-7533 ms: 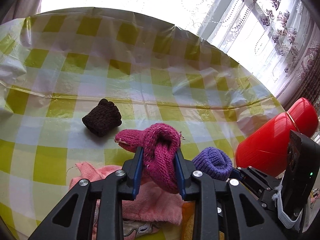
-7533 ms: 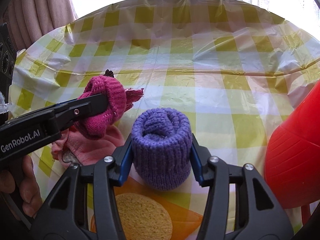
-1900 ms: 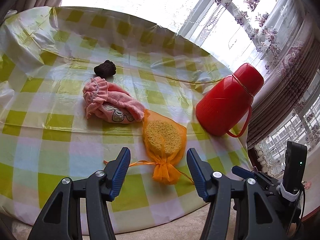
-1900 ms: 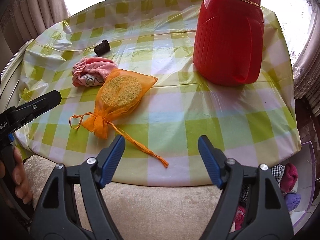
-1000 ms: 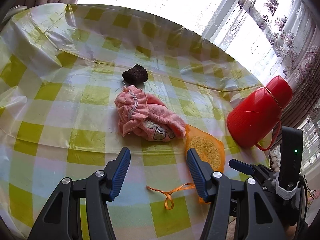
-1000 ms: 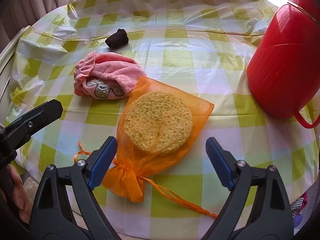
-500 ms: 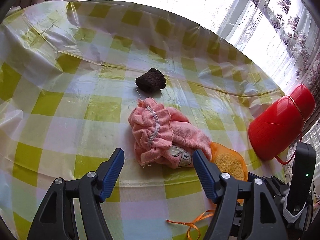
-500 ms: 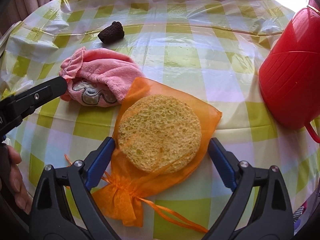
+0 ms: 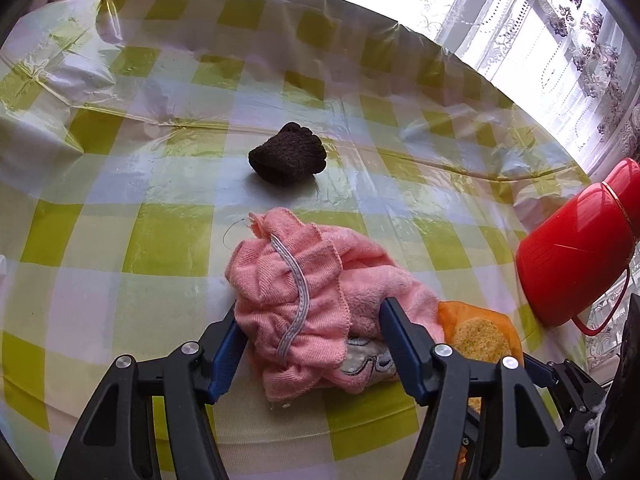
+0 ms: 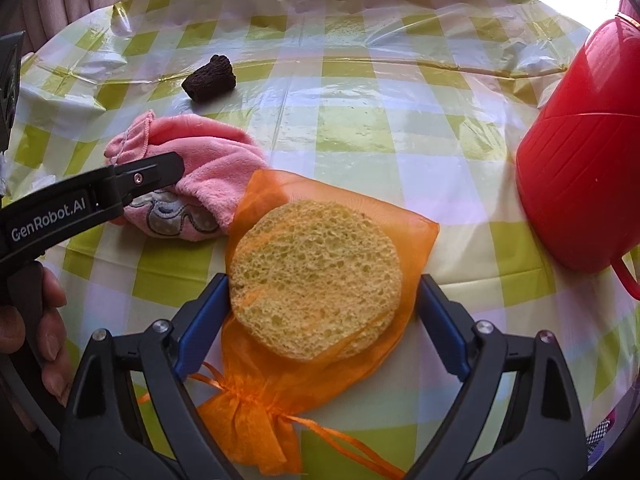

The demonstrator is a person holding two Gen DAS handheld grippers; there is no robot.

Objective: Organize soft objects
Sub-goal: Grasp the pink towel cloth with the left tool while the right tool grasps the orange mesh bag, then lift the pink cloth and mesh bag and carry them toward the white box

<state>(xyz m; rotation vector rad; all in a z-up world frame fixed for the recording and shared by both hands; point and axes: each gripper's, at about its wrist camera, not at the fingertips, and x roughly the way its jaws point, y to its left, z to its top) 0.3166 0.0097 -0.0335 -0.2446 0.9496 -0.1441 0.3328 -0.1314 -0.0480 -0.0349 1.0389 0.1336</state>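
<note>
Round surface [image 9: 168, 236] under a glossy yellow-green check plastic cover, creased; bright window with lace curtains behind. A red jug [image 10: 576, 168] stands at the right edge.

Items left on the surface: pink towel [image 9: 304, 292], bunched, near edge; orange mesh bag [image 10: 328, 280] holding a round yellow sponge, just beside the towel and touching it; dark brown knit piece [image 9: 288, 154] farther back, apart from both.

Handling, judged: all light and limp. Towel is plush and will compress and drape; take it across the thickest bunch, not a loose hem. Mesh bag looks slick and thin; grip across the sponge disc itself, since the tied neck and ribbon could slip. Nothing fragile.

Left gripper [image 9: 312, 344]: pitched steeply down, jaws closing around the towel's bunched end; left pad at the fabric, firm pinch not yet evident. Right gripper [image 10: 320, 312]: also pitched down, jaws wide and closing, straddling the sponge in its bag; small gap visible on the right side. A hand [image 10: 36, 332] holds the left gripper's handle.
</note>
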